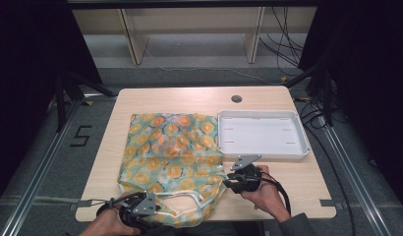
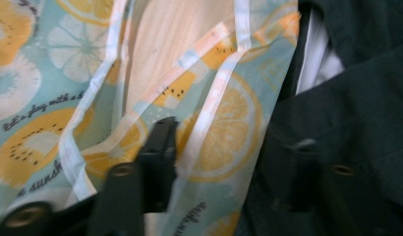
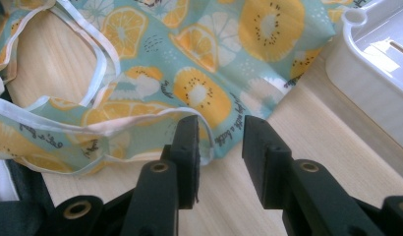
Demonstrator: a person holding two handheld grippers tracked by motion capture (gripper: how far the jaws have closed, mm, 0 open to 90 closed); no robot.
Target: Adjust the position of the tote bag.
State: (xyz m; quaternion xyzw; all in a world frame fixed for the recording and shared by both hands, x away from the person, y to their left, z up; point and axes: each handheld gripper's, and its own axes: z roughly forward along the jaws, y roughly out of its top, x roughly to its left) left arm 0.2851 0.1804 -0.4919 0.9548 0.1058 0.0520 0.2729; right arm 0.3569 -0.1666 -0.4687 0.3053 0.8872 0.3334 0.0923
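Left of the white tray [image 1: 262, 114], its right edge touching the tray's left wall: fruit-print cloth bag [image 1: 172, 152], spread flat on the light wooden table [image 1: 298, 189]. Printed with orange slices and kiwi halves on pale teal. White-trimmed handle loops at the end farthest from the tray's back rim, rumpled near the table's front edge, with bare wood showing through one loop.

Just in front of the tray's near left corner: right gripper [image 1: 234, 183], held in a hand [image 1: 263, 194] and pointing at the bag's near right corner. In the right gripper view, right gripper [image 3: 220, 129] with jaws spread; white-trimmed hem lying by the left jaw, bare table under the gap, no pad pressing on cloth. Tray wall at the upper right of that view, close by.

Well away from the tray, down at the table's front left: left gripper [image 1: 140, 210], held over the bag's handle end. In the left gripper view, left gripper [image 2: 229, 145] with jaws standing apart; one jaw over the printed cloth and a white strap, the other blurred against the person's dark clothing [image 2: 352, 98]. Cloth between the jaws, not pinched.

Behind the tray's back rim: a small round dark grommet [image 1: 236, 99] set in the tabletop.
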